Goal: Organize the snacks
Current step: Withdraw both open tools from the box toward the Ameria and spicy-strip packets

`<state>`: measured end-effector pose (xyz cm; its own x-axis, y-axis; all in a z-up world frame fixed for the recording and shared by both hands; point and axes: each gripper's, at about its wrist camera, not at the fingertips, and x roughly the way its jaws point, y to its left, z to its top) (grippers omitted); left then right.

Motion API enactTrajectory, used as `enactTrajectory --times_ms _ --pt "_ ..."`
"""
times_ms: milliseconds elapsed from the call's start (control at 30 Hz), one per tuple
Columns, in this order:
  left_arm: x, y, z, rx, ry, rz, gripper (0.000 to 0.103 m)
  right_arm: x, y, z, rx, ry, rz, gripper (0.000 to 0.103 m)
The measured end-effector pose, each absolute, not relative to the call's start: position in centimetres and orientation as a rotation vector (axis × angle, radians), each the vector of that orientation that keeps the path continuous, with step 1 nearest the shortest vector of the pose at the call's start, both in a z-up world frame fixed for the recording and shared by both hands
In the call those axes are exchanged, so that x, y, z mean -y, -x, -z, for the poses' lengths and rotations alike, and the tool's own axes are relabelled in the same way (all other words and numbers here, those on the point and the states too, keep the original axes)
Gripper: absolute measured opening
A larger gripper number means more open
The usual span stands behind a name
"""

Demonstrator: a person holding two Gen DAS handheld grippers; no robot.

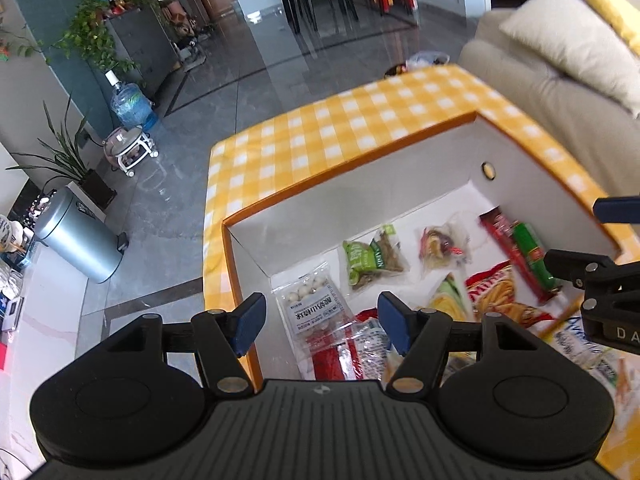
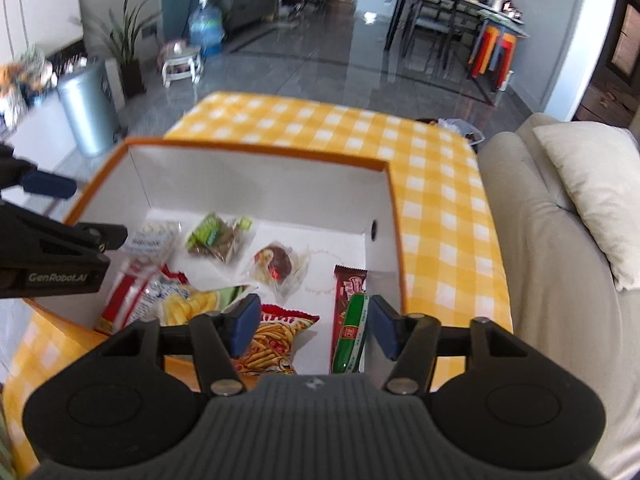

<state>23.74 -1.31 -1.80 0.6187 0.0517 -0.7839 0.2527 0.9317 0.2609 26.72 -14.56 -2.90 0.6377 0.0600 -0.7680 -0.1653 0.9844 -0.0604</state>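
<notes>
An open orange-rimmed white box point(image 1: 360, 196) point(image 2: 256, 184) stands on a yellow checked tablecloth point(image 1: 320, 128) point(image 2: 440, 184) and holds several snack packs. Inside lie a white-ball pack point(image 1: 312, 300), a green pack point(image 1: 370, 258) point(image 2: 218, 236), a clear wrapped sweet point(image 1: 442, 246) point(image 2: 278, 266), a fries bag point(image 1: 500, 296) point(image 2: 272, 340), a green sausage stick point(image 1: 534, 256) point(image 2: 354, 332) and a red bar point(image 2: 348, 280). My left gripper point(image 1: 322, 326) is open and empty above the box's left end. My right gripper point(image 2: 314, 326) is open and empty above the fries bag and green stick.
A beige sofa with cushions point(image 1: 560, 64) point(image 2: 560, 220) stands right of the table. On the grey floor at left are a metal bin point(image 1: 80, 236) point(image 2: 88, 112), a water bottle point(image 1: 130, 104), potted plants point(image 1: 68, 156) and a small white stool point(image 2: 182, 64). Dining chairs point(image 2: 440, 12) stand far back.
</notes>
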Motion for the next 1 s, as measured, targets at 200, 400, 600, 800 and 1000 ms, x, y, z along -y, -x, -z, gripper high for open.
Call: enactTrajectory --times_ms 200,400,600,800,1000 --pt "1.2 -21.0 0.5 -0.878 -0.301 0.164 0.076 15.6 -23.8 1.5 -0.814 0.074 -0.11 0.059" --pt "1.5 -17.8 -0.5 -0.838 -0.213 0.208 0.076 16.0 -20.7 0.9 -0.762 0.087 -0.103 0.061" --pt "2.1 -14.7 -1.0 -0.798 -0.134 0.243 0.076 16.9 -17.6 0.5 -0.727 0.074 -0.091 0.062" --pt "2.8 -12.5 -0.1 -0.804 -0.079 0.277 0.075 18.1 -15.0 1.3 -0.762 0.023 -0.072 0.063" --pt "3.4 -11.1 1.5 -0.834 -0.056 0.285 0.075 19.2 -13.3 3.7 -0.832 -0.003 -0.042 0.063"
